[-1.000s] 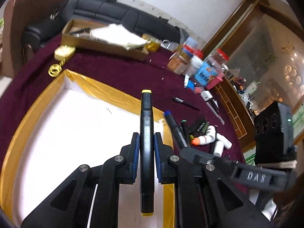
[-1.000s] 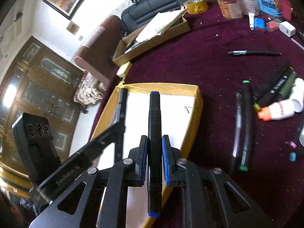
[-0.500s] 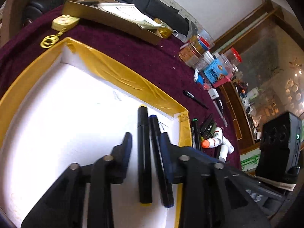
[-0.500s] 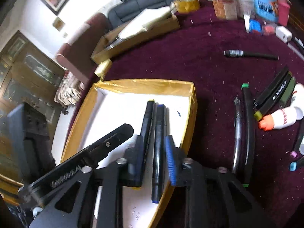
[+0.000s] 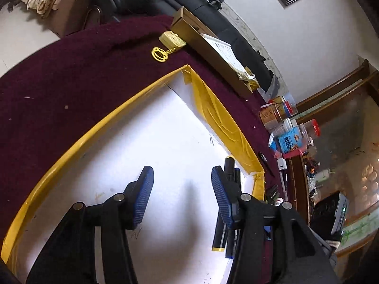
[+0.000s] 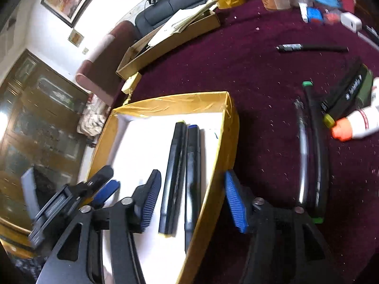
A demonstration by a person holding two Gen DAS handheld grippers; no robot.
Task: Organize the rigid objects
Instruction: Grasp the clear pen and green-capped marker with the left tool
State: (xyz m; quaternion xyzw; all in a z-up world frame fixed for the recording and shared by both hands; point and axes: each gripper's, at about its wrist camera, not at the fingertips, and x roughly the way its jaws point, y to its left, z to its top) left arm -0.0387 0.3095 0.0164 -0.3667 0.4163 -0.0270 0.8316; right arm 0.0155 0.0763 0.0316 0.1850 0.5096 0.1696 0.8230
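A white tray with yellow taped walls (image 6: 208, 99) lies on the maroon cloth; it also shows in the left wrist view (image 5: 213, 108). Two black markers lie side by side on its floor: a yellow-capped one (image 6: 173, 177) and a blue-capped one (image 6: 193, 175). In the left wrist view they sit behind the right finger, the yellow-capped marker (image 5: 219, 234) and the blue-capped one (image 5: 231, 243). My left gripper (image 5: 182, 194) is open and empty above the tray. My right gripper (image 6: 189, 203) is open and empty, raised over the markers and the tray's right wall.
Loose markers (image 6: 317, 151), a black pen (image 6: 310, 47) and a white tube with an orange cap (image 6: 355, 123) lie on the cloth right of the tray. A brown cardboard box (image 6: 170, 40), jars (image 5: 272, 118) and a yellow lock (image 5: 171, 39) stand beyond.
Both grippers opened and let their markers go onto the tray floor, then drew back and up. The left gripper swung left, away from the markers.
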